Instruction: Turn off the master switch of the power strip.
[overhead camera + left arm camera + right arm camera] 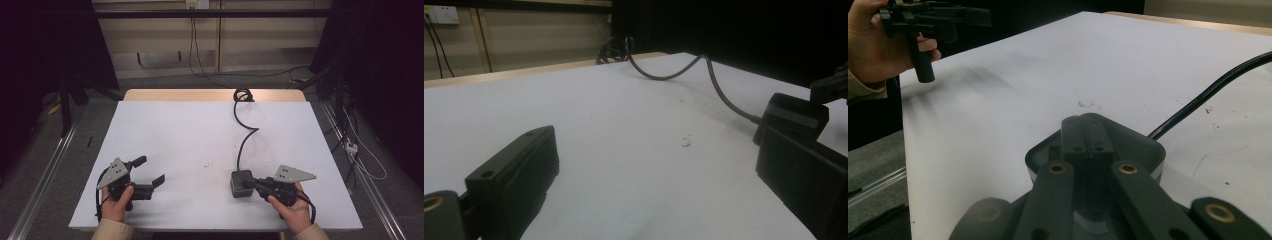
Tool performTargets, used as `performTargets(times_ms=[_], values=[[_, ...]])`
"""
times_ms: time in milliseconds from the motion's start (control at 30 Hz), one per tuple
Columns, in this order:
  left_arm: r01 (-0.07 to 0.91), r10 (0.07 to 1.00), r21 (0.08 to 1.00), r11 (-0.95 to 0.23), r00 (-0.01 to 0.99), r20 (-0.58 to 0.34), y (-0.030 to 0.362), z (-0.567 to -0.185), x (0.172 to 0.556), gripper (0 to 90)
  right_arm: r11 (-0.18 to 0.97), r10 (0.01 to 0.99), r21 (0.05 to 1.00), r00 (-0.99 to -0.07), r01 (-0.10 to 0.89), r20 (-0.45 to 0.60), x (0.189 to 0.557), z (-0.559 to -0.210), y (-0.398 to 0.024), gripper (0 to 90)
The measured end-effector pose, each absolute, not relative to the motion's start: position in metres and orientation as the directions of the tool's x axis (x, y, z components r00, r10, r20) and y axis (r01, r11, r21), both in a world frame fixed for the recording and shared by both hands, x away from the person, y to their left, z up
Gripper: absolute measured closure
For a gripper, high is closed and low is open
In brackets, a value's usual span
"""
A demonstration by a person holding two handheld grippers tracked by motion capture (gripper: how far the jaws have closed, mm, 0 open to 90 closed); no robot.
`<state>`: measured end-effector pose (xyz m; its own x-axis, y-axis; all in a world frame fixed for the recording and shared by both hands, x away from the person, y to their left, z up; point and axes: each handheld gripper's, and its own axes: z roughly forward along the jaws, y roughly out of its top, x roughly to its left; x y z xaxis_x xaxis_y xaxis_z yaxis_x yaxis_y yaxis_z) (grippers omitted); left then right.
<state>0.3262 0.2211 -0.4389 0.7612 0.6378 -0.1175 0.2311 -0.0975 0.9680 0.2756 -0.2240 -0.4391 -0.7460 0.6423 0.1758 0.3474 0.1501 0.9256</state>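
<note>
- Table (200,135): the white top is smooth, with a few small dark specks near its middle. The power adapter (241,184) rests on it at the near right. Risk: under a sideways push, the adapter probably slides instead of staying put, because nothing braces it.
- Cable (246,135): it runs from the far side of the adapter in an S-curve to a coil (243,94) at the far edge of the table. Risk: if the adapter is lifted or pulled toward the near side, the cable may go taut, drag the coil, or tug the adapter out of position. Cause: the stiffness and weight of the cable.
- Right hand-held gripper (255,182): its jaws are pressed together and lie on top of the adapter, as the right gripper view shows (1087,137). They do not clamp the adapter's sides. Risk: any lift attempted from this pose likely fails; the jaws must first spread and straddle the body. Downward pressure at one edge could tip the adapter.
- Left hand-held gripper (150,172): it sits at the near left, well apart from the adapter, jaws spread wide and holding nothing. Risk: it gives no support at present; if it approaches fast, it may knock the adapter or snag the cable.
- Adapter surface: it appears smooth and rounded at the corners. Risk: a shallow pinch may slip off.
</note>
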Motion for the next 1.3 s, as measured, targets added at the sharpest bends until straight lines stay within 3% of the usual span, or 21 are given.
performTargets(times_ms=[1300], values=[[0.237, 0.639, 0.967, -0.097, 0.76, -0.122, 0.2193, -0.4395, 0.3258, 3.2, 0.19, 0.657, 0.92, -0.741, 0.344, 0.141, 0.2746, -0.4402, -0.222, 90.0]])
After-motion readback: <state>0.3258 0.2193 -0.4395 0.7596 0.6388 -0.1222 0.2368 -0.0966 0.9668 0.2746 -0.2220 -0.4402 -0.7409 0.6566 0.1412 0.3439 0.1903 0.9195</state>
